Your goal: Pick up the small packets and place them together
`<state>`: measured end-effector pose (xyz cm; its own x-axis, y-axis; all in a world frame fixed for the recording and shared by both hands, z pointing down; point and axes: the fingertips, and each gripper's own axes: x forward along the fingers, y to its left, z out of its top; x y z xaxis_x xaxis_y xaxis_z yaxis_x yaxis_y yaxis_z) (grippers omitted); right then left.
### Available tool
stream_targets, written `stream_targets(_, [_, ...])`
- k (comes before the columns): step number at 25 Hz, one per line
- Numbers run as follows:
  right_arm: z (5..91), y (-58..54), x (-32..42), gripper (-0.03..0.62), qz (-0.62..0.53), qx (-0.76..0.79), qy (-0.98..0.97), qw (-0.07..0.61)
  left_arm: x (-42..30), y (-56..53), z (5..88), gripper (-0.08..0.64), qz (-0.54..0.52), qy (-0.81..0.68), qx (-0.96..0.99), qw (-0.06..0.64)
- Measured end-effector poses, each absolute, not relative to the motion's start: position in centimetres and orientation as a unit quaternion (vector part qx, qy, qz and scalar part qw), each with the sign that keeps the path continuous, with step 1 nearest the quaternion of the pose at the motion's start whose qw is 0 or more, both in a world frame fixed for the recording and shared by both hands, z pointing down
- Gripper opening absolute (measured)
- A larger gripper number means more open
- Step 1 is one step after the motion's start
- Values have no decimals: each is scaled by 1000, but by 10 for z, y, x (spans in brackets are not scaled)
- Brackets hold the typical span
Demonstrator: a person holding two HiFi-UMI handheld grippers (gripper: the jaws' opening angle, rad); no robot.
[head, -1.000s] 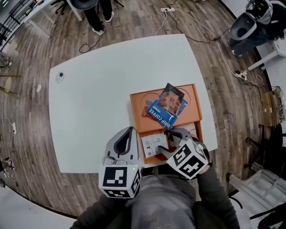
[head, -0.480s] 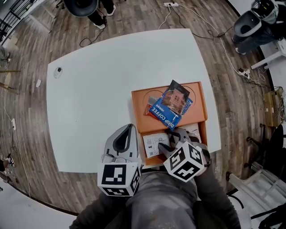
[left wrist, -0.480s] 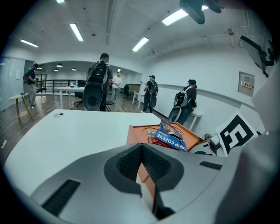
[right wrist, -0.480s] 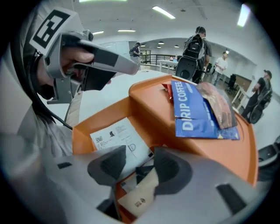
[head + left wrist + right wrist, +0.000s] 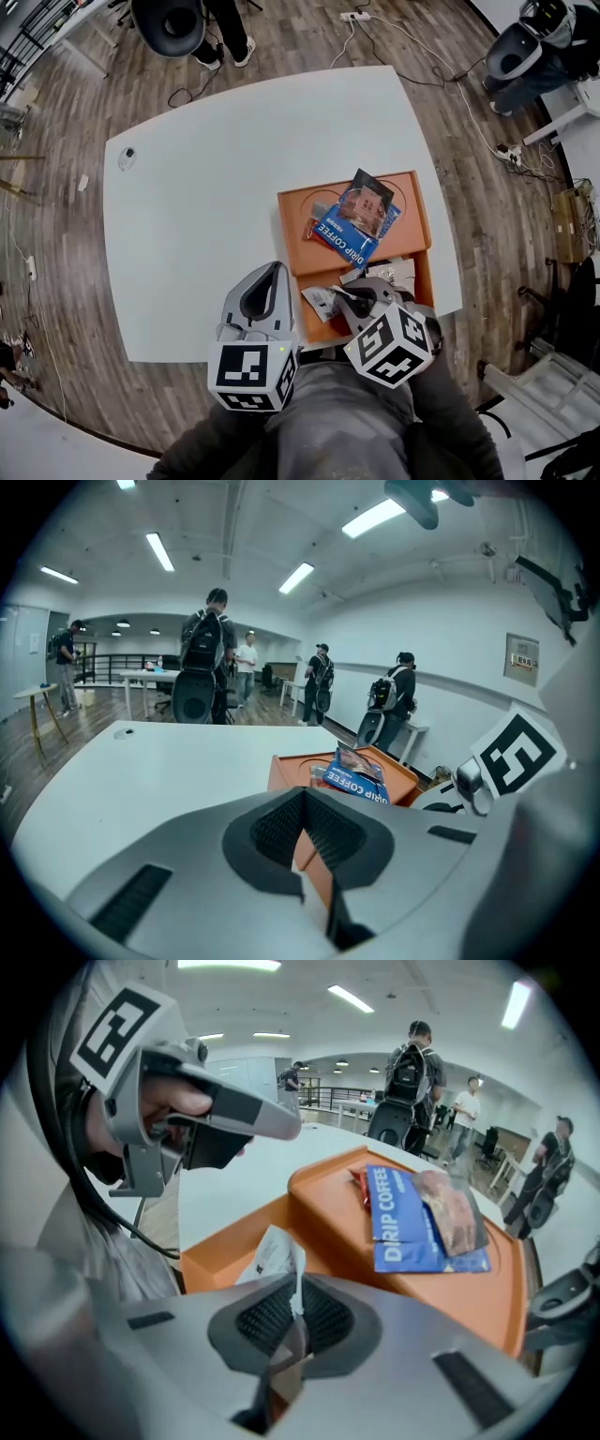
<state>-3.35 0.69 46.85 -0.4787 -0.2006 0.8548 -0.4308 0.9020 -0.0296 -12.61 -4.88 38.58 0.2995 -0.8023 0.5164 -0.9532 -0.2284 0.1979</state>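
Now the right gripper (image 5: 296, 1309) has just closed its fingers (image 5: 264, 1321) on one edge of the small white paper packet (image 5: 270, 1258), probably to carry it to the blue coffee packet (image 5: 398, 1222) beyond them in the orange plastic tray (image 5: 323, 1199). The left gripper (image 5: 302, 803) keeps its fingers together, empty.

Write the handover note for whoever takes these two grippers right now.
Left gripper: jaws together, empty, beside the orange tray.
Right gripper: jaws have just closed on a white paper packet in the tray's near compartment.
Done: blue drip-coffee packet, clear packet with brown contents and red packet lie stacked in the far compartment.
Left: move the held packet and the second white packet there.
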Motion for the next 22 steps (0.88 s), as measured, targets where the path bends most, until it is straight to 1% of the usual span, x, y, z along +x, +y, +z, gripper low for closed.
stream_targets(5, [429, 1, -37, 14, 127, 210, -869, 431, -122, -50, 369, -3, 140, -566, 779, 231])
stream_targets(14, [381, -12, -43, 15, 87, 220, -878, 415, -123, -58, 334, -3, 107, -573, 786, 207])
stream_targets(22, [342, -51, -27, 15, 67, 259, -888, 374, -118, -72, 321, -3, 99, -583, 782, 194])
